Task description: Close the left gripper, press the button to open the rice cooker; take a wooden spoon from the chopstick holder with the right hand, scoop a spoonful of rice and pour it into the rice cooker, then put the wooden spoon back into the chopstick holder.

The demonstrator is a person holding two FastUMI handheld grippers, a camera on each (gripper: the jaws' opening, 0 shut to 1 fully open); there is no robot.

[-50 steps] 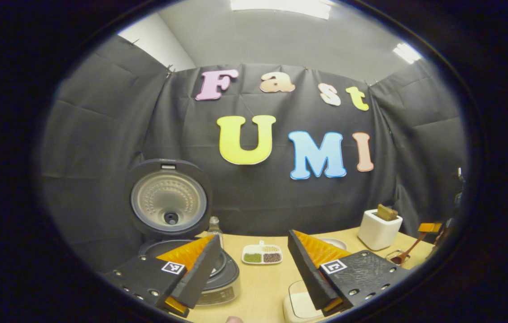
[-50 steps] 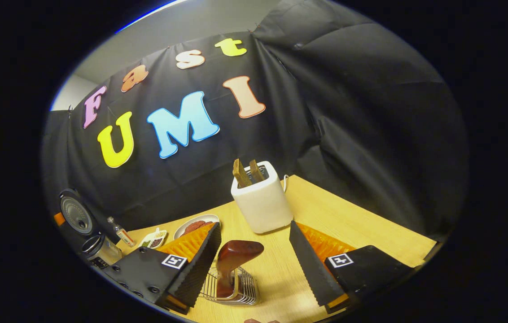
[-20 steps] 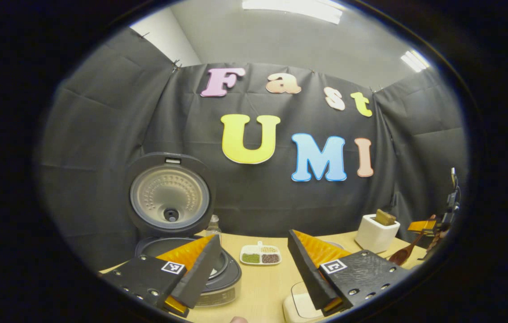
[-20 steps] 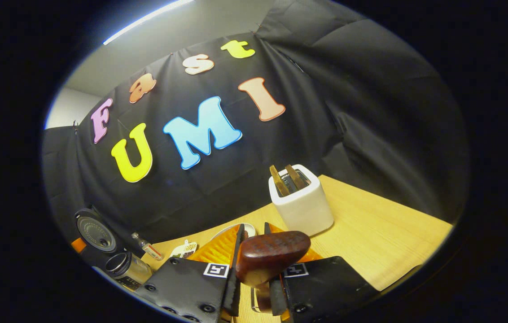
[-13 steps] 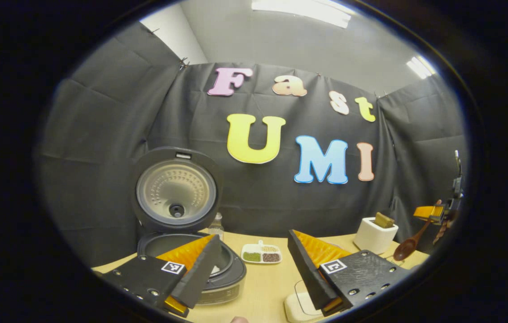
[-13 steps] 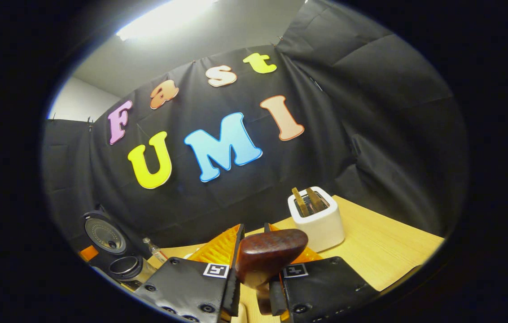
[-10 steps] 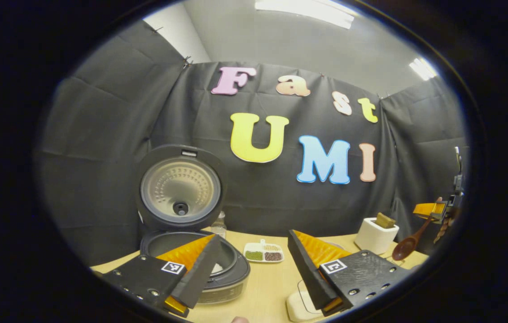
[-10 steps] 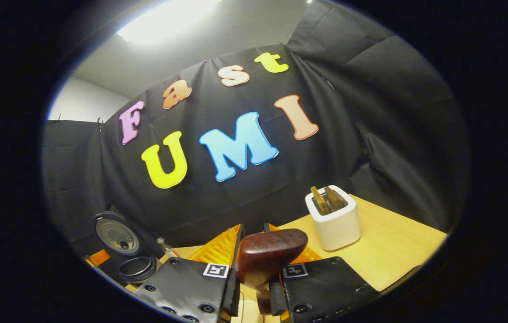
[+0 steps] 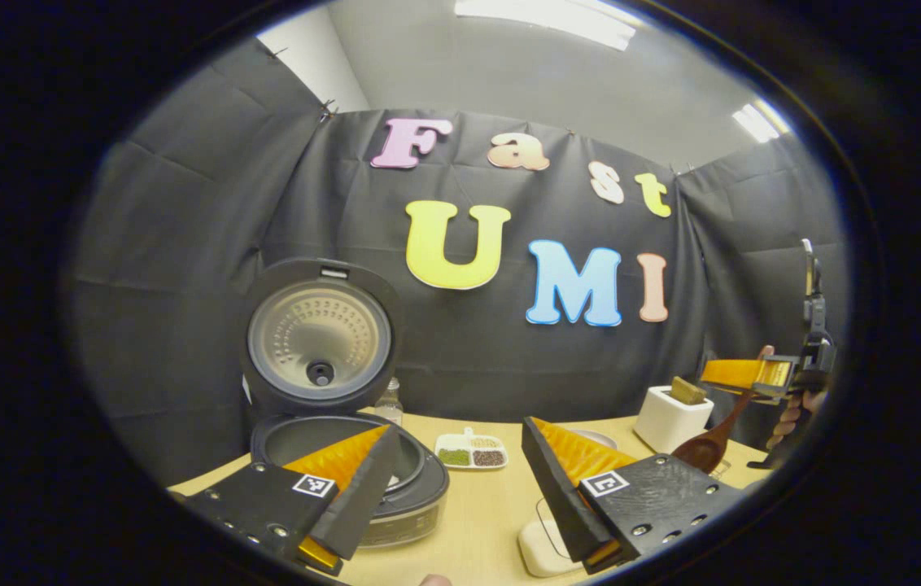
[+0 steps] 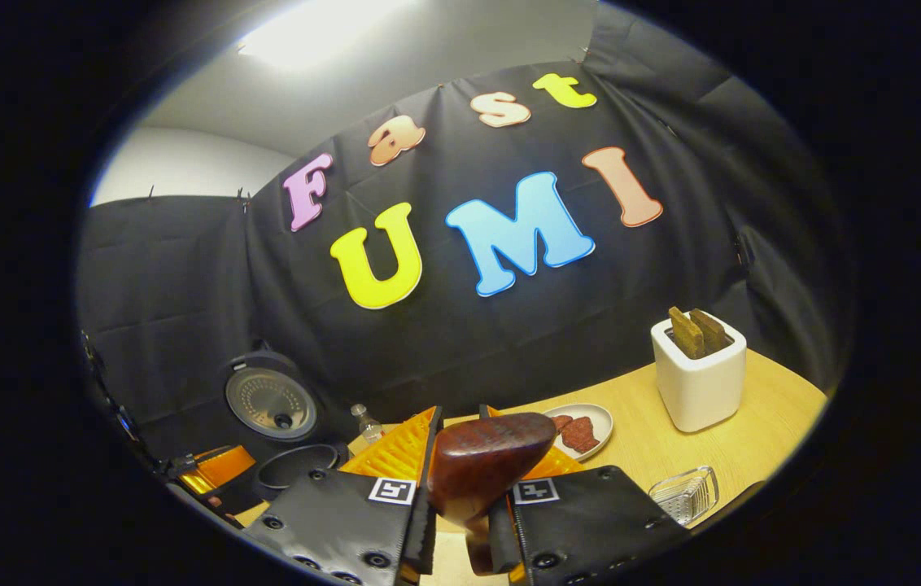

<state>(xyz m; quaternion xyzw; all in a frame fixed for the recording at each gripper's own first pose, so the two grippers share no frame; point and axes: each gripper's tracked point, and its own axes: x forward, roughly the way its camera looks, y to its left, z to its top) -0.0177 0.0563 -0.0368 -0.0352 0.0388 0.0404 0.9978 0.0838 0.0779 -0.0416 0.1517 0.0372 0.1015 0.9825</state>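
The rice cooker (image 9: 347, 468) stands open at the left of the table, its round lid (image 9: 318, 338) upright behind the pot. My left gripper (image 9: 460, 480) hovers open above the table, with nothing between its fingers, just right of the cooker. At the far right, the right gripper (image 9: 753, 374) holds the wooden spoon (image 9: 704, 448) above the table, bowl hanging down. In the right gripper view my right gripper (image 10: 460, 419) is shut on the spoon's dark handle (image 10: 485, 464). The wire chopstick holder (image 10: 684, 492) sits low at the right. The open cooker (image 10: 281, 423) is far left.
A white toaster (image 10: 700, 374) with bread slices stands at the back right. A plate of meat (image 10: 578, 427), a small bottle (image 10: 364, 423) and a divided dish of beans (image 9: 470, 452) lie mid-table. A white box (image 9: 542, 545) sits under my left gripper.
My right gripper shut on the spoon handle, lifted the spoon out of the holder and swung left toward the cooker. The left gripper stayed open and drifted only slightly.
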